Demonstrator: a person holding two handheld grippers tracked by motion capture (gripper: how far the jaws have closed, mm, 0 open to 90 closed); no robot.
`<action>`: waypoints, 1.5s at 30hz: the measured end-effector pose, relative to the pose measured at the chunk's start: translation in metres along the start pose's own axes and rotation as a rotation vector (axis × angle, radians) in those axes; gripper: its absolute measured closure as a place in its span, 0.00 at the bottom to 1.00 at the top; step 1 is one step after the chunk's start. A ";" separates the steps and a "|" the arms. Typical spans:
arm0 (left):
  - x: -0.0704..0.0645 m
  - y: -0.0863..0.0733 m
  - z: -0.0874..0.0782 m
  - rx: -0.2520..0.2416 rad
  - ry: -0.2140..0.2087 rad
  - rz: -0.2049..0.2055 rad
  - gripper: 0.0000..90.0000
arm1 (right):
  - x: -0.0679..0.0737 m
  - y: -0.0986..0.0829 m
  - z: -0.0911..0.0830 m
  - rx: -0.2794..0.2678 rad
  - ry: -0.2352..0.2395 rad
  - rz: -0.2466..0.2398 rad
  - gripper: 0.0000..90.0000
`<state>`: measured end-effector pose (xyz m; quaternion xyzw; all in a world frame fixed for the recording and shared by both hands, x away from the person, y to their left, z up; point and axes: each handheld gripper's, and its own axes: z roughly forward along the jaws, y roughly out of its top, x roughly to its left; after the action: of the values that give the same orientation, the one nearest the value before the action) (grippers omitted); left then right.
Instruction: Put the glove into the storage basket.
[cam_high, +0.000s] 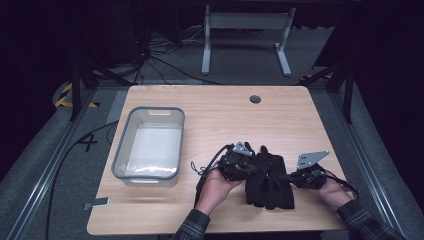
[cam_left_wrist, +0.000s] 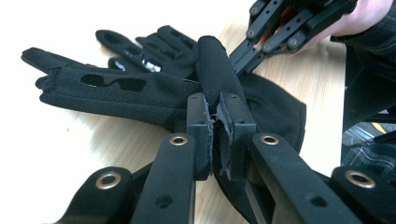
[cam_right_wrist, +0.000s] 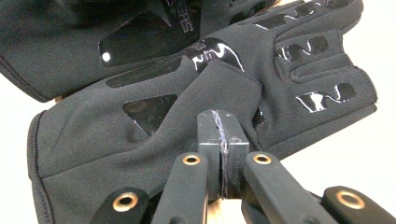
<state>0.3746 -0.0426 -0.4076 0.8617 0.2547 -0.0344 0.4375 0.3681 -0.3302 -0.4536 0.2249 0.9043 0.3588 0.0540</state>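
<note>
Standing on grey carpet, the wooden table (cam_high: 220, 107) bears black gloves (cam_high: 270, 182).

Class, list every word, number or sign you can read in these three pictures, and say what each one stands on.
"4": painted in black on the grey floor left of the light wooden table.
"...ERS": the pale end of a brand word on the glossy patch of the black fabric gloves; its start is cut off.
Yellow-and-black hazard stripes: a sign without words, on the floor at left.
Nothing else is readable.

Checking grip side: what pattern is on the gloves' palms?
Glossy black wavy patches on matte black gloves; the right gripper view shows it best.
</note>
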 end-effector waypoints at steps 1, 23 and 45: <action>0.000 0.001 0.000 0.000 0.001 0.003 0.93 | 0.000 0.001 0.001 -0.002 0.005 0.000 1.00; -0.007 0.025 0.030 -0.002 -0.035 0.024 0.93 | -0.001 0.005 0.003 -0.004 -0.006 -0.028 1.00; -0.011 0.031 0.038 0.006 -0.032 0.038 0.92 | -0.018 -0.015 -0.015 0.013 -0.038 0.036 1.00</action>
<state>0.3854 -0.0911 -0.4049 0.8671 0.2311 -0.0407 0.4395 0.3748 -0.3572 -0.4532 0.2481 0.9013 0.3493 0.0632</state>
